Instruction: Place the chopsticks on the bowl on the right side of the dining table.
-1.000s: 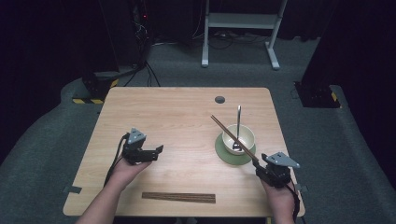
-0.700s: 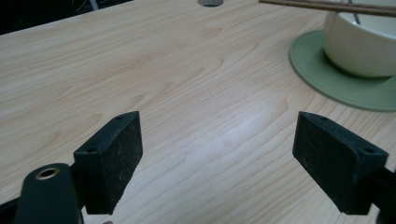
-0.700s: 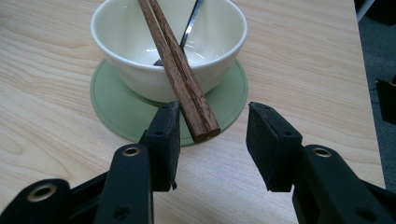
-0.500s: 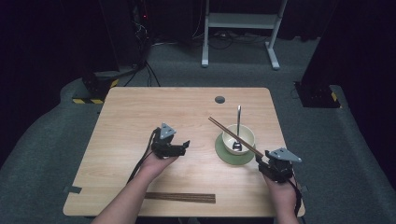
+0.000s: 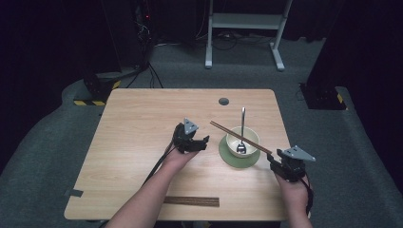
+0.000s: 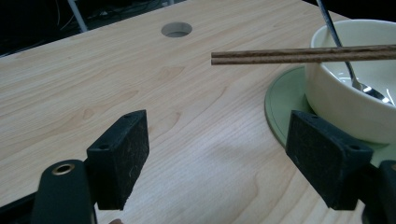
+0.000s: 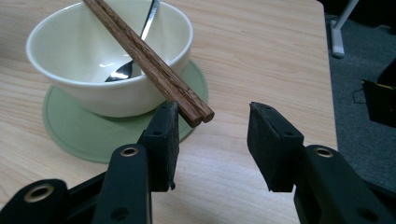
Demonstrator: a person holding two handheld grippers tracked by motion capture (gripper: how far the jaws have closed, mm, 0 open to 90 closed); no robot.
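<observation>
Swinging the left tool [image 5: 203, 142] in from the bench's left half to just beside the green saucer [image 5: 227, 158], jaws gaping wide and empty, pointing at the far tips of the chopsticks [image 5: 240, 137]. Leaving the right tool [image 5: 273, 159] near the right edge much as half a second ago, parted and holding nothing, bracketing the near ends. Chopsticks lying across the bowl [image 5: 231, 142] beside the spoon [image 5: 242, 122]; probably closing in to lift them.
</observation>
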